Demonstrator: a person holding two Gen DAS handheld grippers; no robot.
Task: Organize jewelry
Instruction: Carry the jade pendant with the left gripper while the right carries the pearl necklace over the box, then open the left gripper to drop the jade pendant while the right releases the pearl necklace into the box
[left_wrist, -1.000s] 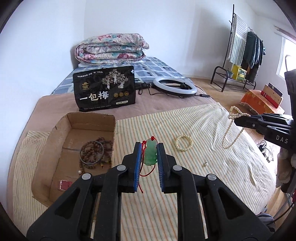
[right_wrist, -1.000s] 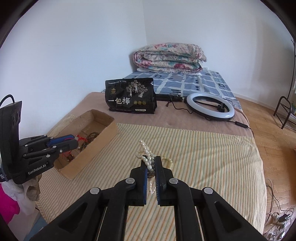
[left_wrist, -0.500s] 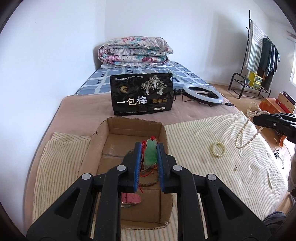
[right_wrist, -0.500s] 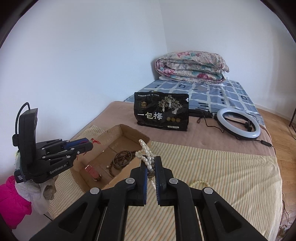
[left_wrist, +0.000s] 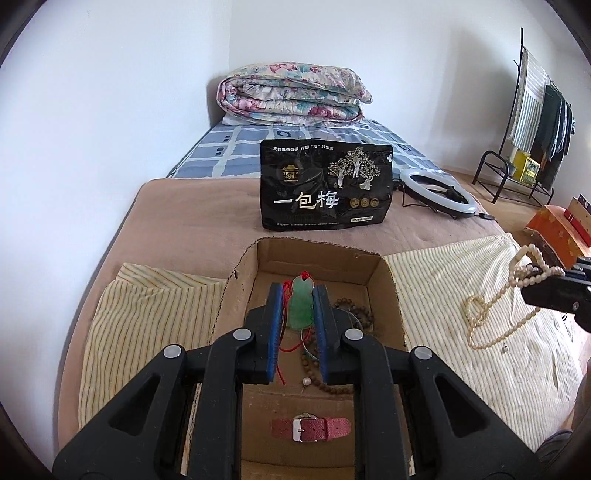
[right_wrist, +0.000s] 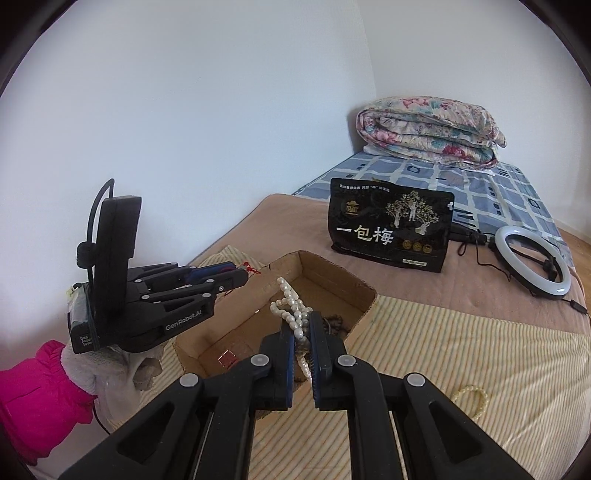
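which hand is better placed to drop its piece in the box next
Left. The left gripper holds the green pendant directly above the open cardboard box. The right gripper grips the pearl necklace nearer the box's edge.

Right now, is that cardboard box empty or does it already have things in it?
Not empty. The open cardboard box holds brown bead strands and a red-strapped watch on its floor.
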